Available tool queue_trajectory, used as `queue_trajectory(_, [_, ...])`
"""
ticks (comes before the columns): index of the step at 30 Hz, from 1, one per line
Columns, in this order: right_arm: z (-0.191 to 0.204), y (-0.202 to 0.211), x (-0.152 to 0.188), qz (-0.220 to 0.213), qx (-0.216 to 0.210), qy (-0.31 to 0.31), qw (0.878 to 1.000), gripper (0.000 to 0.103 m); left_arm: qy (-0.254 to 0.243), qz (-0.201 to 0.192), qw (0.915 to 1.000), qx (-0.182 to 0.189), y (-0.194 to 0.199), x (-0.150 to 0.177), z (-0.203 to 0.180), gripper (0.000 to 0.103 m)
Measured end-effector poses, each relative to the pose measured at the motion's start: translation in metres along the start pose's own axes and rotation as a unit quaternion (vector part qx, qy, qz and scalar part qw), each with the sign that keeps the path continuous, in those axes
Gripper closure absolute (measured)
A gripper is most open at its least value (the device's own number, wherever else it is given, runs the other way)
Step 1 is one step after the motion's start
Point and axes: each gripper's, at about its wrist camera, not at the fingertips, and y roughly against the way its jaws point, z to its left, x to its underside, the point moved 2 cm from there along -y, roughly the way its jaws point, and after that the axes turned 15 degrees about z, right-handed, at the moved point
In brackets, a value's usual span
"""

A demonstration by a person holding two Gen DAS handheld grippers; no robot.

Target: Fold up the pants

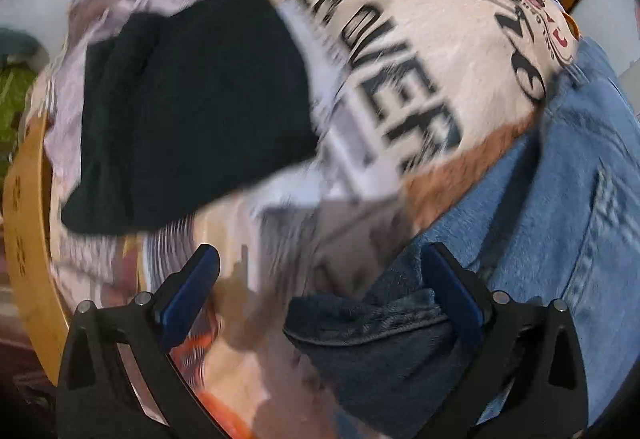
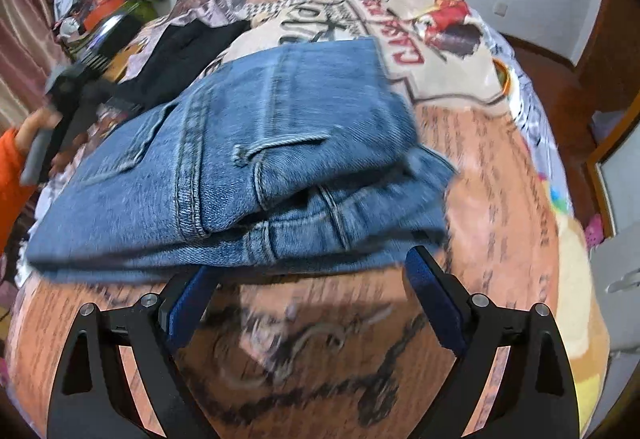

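Blue jeans point(image 2: 248, 167) lie folded into a thick stack on a printed blanket point(image 2: 480, 167) that covers a bed. My right gripper point(image 2: 312, 287) hangs open just in front of the stack's near edge, with nothing between its fingers. In the left wrist view the jeans point(image 1: 560, 179) fill the right side. A darker denim fold point(image 1: 368, 323) lies between the jaws of my left gripper point(image 1: 326, 279), close to its right finger point(image 1: 452, 287). That gripper stands wide open and points steeply down at the blanket point(image 1: 400, 51). The view is motion-blurred.
A black garment point(image 1: 180, 111) lies on the blanket beyond the jeans point(image 2: 188, 47). A hand in an orange sleeve point(image 2: 20, 147) holds the left tool at the bed's left side. A wooden bed rail point(image 1: 28, 239) runs along the left. Clutter point(image 2: 100, 7) sits at the far left corner.
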Motion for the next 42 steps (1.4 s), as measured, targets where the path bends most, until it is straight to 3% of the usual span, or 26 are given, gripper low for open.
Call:
queue_trajectory(4, [-0.009, 0.001, -0.011, -0.01, -0.016, -0.029, 0.999, 0.012, 0.011, 0.008, 0.9996, 0.023, -0.002, 0.038, 0.012, 0.0])
queue_trajectory(9, [-0.011, 0.01, -0.004, -0.02, 0.001, -0.031, 0.999, 0.012, 0.018, -0.004, 0.9991, 0.037, 0.008, 0.088, 0.007, 0.0])
queue_trajectory(15, [-0.011, 0.035, 0.014, -0.043, 0.001, -0.035, 0.998, 0.012, 0.03, -0.016, 0.9981, 0.051, 0.032, 0.133, -0.02, 0.0])
queue_trajectory(21, [0.001, 0.066, 0.032, -0.073, 0.001, -0.017, 0.997, 0.011, 0.006, -0.026, 0.9949, 0.097, 0.05, 0.164, -0.057, 0.0])
queue_trajectory(28, [0.023, 0.07, 0.052, -0.074, -0.008, 0.011, 0.997, 0.012, 0.043, -0.08, 0.9938, 0.065, 0.072, 0.178, -0.066, 0.001])
queue_trajectory(32, [0.031, 0.062, 0.061, -0.069, -0.019, 0.018, 0.997, 0.012, 0.043, -0.126, 0.9882, 0.076, 0.094, 0.194, -0.062, 0.001])
queue_trajectory(33, [0.033, 0.06, 0.062, -0.069, -0.02, 0.02, 0.997, 0.014, 0.038, -0.133, 0.9874, 0.076, 0.097, 0.198, -0.063, 0.001])
queue_trajectory(38, [0.043, 0.046, 0.064, -0.051, -0.035, 0.03, 0.998, 0.042, 0.018, -0.121, 0.9894, 0.078, 0.086, 0.202, -0.078, 0.001])
queue_trajectory(42, [0.05, 0.041, 0.067, -0.053, -0.044, 0.038, 0.997, 0.056, 0.03, -0.123, 0.9892, 0.074, 0.071, 0.205, -0.079, 0.001])
